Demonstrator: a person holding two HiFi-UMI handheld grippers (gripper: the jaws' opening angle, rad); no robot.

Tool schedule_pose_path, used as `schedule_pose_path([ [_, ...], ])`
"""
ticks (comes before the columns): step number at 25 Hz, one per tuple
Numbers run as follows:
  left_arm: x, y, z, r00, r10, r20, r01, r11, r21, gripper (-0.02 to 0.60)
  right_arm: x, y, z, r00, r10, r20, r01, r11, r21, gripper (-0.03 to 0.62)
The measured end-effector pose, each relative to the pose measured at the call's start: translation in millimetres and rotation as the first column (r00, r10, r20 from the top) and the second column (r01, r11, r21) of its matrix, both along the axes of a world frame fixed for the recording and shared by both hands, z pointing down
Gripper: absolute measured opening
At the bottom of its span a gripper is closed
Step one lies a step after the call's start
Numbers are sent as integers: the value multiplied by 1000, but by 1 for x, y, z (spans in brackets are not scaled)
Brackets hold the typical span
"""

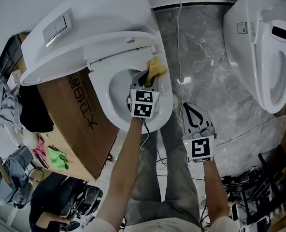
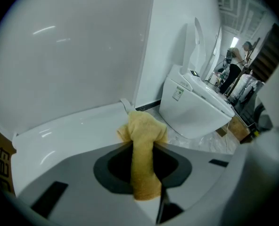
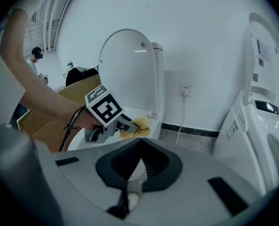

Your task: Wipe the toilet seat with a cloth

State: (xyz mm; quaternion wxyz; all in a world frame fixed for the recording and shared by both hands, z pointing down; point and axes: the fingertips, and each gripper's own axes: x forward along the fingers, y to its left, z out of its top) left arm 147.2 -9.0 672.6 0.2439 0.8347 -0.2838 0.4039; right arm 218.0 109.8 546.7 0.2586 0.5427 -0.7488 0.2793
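As it hangs nearest the person, right gripper (image 1: 189, 111): jaws together, empty, over the floor (image 1: 206, 57) beside the bowl (image 1: 121, 87).
Left gripper (image 1: 150, 79): clamped on yellow cloth (image 1: 156, 67).
Cloth: long axis along the jaws, bunched end on toilet seat (image 1: 98, 88), rear right edge.
Lid (image 1: 85, 28): raised.
Room: second toilet (image 1: 264, 47) well apart.

My left tongs (image 1: 149, 79) pinch the yellow cloth (image 1: 157, 66), its bunched front end pressed on the white toilet seat (image 1: 99, 88) near the hinge.
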Motion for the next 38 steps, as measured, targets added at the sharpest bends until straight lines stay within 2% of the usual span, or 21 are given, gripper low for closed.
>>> schedule_pose_path([
  [4,7,20,2,1000,29,-4,-29,999,-17,100,3,8,2,1000,10,-4,-10,1000,-2,8],
  [12,10,51,4,999,33,-28,-34,998,-58,100,3,31,11,999,47,-3,-47,999,-12,8],
  [20,7,80,5,997,57,-58,-62,994,-91,100,0,53,18,990,142,-14,-143,989,-31,8],
  [26,-1,110,6,992,107,-69,-114,987,-116,100,-12,75,29,975,222,15,-220,972,-87,8],
  [30,-10,131,8,990,113,-82,-124,980,-152,100,-25,87,32,966,258,30,-254,961,-109,8],
  [38,-32,176,12,990,93,-105,-113,971,-208,100,-54,103,39,970,241,17,-236,961,-144,8],
])
